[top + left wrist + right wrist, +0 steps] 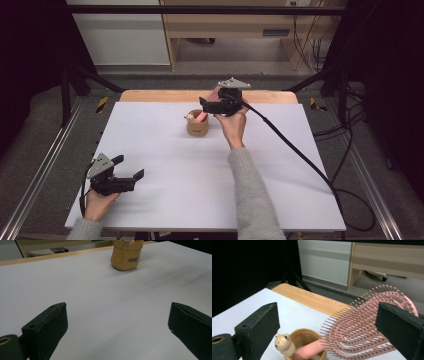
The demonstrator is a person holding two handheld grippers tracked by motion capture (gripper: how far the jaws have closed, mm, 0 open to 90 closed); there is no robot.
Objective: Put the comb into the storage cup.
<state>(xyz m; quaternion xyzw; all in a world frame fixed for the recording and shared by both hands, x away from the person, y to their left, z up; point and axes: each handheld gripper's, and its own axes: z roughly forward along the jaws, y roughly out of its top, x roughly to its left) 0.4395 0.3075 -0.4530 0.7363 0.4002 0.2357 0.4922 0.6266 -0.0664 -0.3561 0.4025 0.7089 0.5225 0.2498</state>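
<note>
High view shows the white surface (165, 150) with a small tan cup (197, 125) standing toward its far middle, a little bear figure (190, 118) at the cup's rim and the handle of a pink hairbrush (201, 118) resting inside it. Just beside the cup, on its right and a little above, the right claw (209, 106) hangs in the person's right hand (232, 124), whose grey sleeve (252, 195) runs up from the bottom edge. Right gripper view looks along that claw (328, 326): its jaws stand wide apart, the hairbrush (367, 322) leans out of the cup (305, 338) with its bristled head passing across the space near the right-hand jaw, though whether that pad touches the bristles cannot be told, and the left-hand jaw is clear of everything. The bear (284, 343) sits on the cup's near rim, touching the pink handle. Near the surface's front left corner, well apart from the cup, the left claw (131, 167) rests in the left hand (100, 202); left gripper view shows it (117, 322) spread wide with nothing between the jaws, the cup (127, 255) far ahead
</note>
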